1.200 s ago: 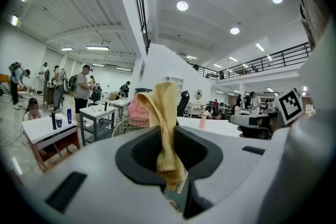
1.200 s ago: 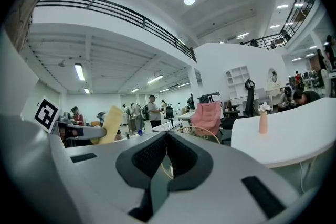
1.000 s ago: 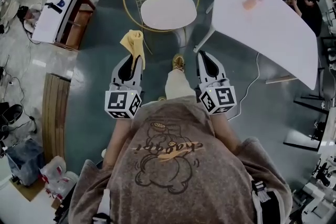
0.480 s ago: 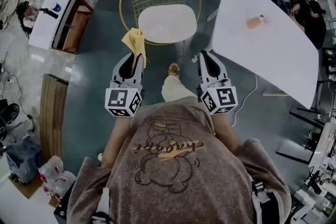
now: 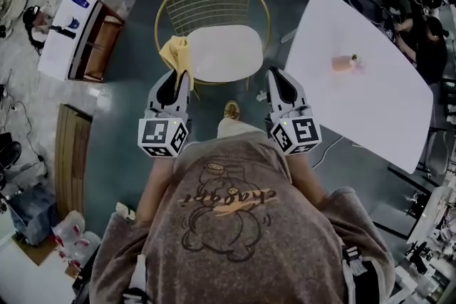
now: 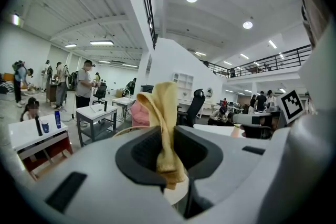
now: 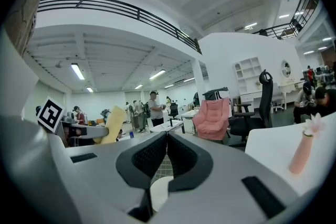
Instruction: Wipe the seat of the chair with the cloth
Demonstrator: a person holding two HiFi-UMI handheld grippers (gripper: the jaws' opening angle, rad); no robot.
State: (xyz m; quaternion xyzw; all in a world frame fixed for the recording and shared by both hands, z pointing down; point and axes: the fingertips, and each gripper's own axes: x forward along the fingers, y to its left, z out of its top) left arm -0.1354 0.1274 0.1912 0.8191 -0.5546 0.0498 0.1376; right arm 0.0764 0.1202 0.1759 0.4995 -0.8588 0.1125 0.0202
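**Q:** What did the view from the person's head show, from left to right?

**A:** The left gripper was clamped on a yellow cloth. The cloth stood up out of the jaws, and its loose end was over the near left edge of the white seat. Whether the cloth touched the seat could not be told. The chair had a gold wire back on its far side. The right gripper hung by the seat's near right edge, with its jaws pressed together on nothing.

**Q:** How could the wiping step be done well?

**A:** Probably by tipping the left gripper forward and down until the cloth's free end lay flat on the seat. It could then sweep from left to right in overlapping passes, working toward the far edge. The jaws seemed to hold only a bunched fold, so light pressure would help stop the cloth pulling out. The right gripper was best held away from the wire rim.

**Q:** Were there any containers?

**A:** At far left, a white cabinet had open wooden shelves, but their contents were too small to tell. A blue bottle stood on top of it. On the white table at right stood a slim pink vase. In the right gripper view it held what looked like a pale flower.
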